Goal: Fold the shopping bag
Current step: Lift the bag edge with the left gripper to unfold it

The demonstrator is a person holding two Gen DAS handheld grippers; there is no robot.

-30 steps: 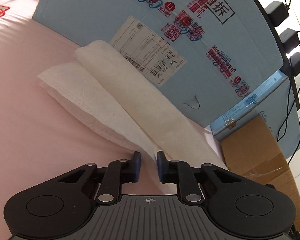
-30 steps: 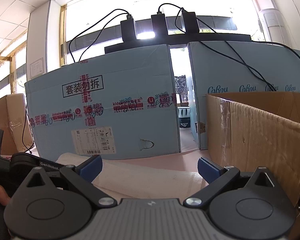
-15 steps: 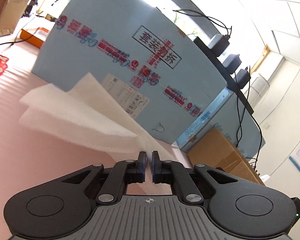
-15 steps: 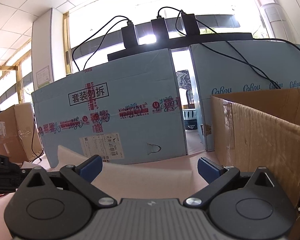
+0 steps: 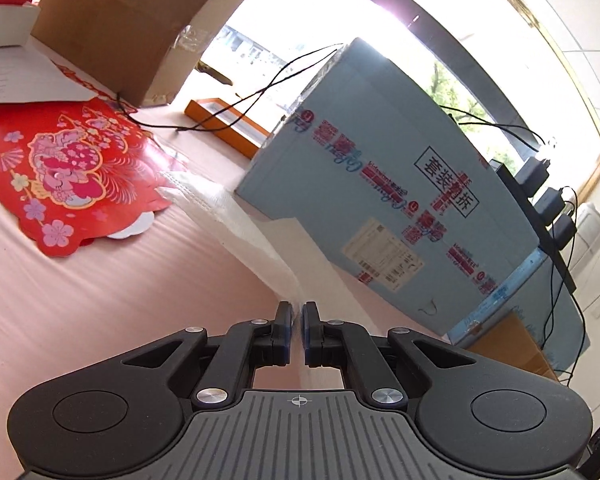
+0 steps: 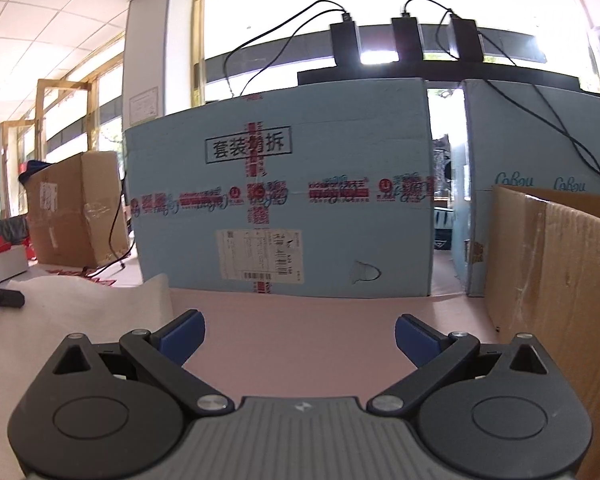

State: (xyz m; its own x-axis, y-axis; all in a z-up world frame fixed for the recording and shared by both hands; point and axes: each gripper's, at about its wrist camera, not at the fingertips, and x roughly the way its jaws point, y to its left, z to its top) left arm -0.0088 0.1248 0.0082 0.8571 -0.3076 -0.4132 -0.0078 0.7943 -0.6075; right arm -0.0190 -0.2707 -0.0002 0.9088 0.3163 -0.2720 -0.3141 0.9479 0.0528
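Observation:
The white shopping bag (image 5: 244, 220) is a soft non-woven sheet stretched across the pink table. My left gripper (image 5: 296, 312) is shut on its near edge, with the fabric pinched between the blue pads and lifted off the table. In the right wrist view the bag (image 6: 80, 312) shows as a raised white fold at the left, beside the left fingertip. My right gripper (image 6: 300, 328) is open over bare pink table, with nothing between its fingers. A dark part of the left gripper (image 6: 0, 298) pokes in at the left edge.
A big blue carton (image 5: 400, 208) stands close behind the bag, also facing the right gripper as the blue carton (image 6: 284, 208). A brown cardboard box (image 6: 556, 280) stands at the right. A red paper cutout (image 5: 68, 172), an orange tray (image 5: 224, 120) and a brown box (image 5: 132, 28) lie to the left.
The left gripper pinched the bag's edge shut and carried it leftward and up, so the bag swung over. In the right view the bag has shifted to the left; the right gripper stays open.

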